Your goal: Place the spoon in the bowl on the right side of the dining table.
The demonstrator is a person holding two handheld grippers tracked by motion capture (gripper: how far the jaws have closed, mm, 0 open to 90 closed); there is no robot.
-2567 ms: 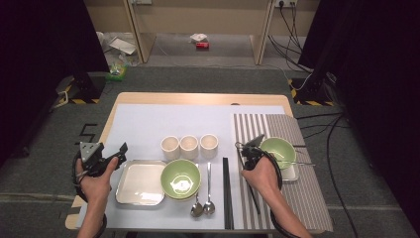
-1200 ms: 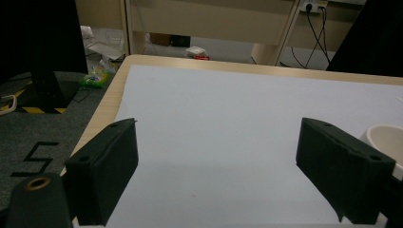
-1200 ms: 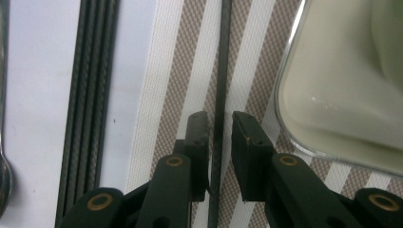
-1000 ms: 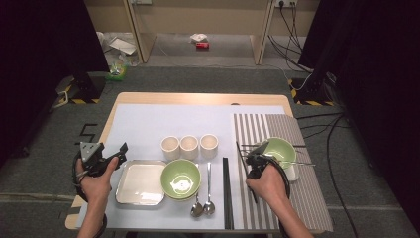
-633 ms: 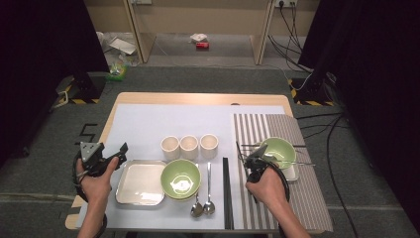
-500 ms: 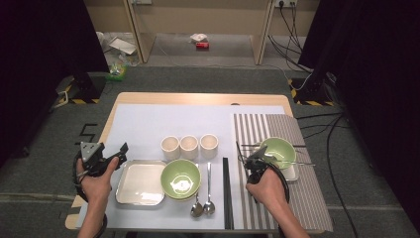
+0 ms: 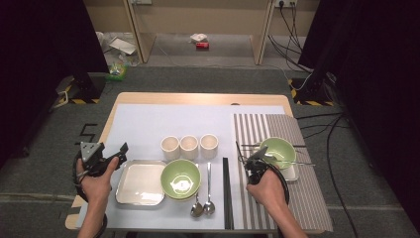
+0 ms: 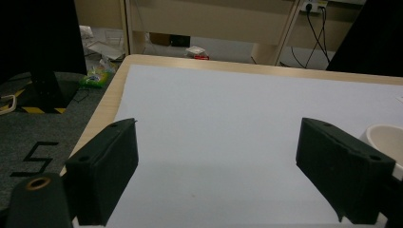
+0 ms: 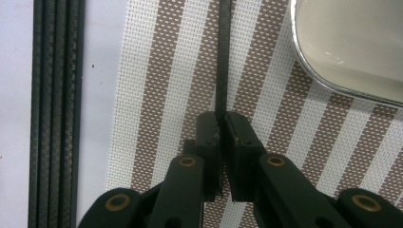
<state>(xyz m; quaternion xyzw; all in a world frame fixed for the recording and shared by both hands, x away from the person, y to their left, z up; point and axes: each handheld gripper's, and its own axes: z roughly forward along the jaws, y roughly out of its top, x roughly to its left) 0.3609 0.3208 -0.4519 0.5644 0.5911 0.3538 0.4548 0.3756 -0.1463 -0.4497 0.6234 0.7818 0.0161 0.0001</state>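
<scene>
Chopstick (image 9: 221, 52), thin and black, lies on the striped mat (image 9: 157, 95), and the right claw (image 9: 220, 124) pinches its near end. The two jaws have just been closing, and now they press on the stick from both sides. In the right gripper view the stick runs straight up from the jaws toward the top edge. Just to its right sits a white dish with a shiny rim (image 9: 351, 47). Far to the left, off the mat, more black chopsticks (image 9: 56, 95) lie side by side on the white sheet.

From the high view, the right claw (image 7: 257, 157) is on the left part of the striped mat (image 7: 307, 198), beside a green bowl (image 7: 278, 149). A second green bowl (image 7: 181, 178) sits in the middle of the worktop (image 7: 148, 99), with a square white plate (image 7: 140, 182) to its left and two spoons (image 7: 203, 206) to its right. Three small cups (image 7: 189, 146) stand in a row behind them.

The left claw (image 7: 115, 154) is near the left edge of the worktop, with its jaws wide apart and nothing between them.
</scene>
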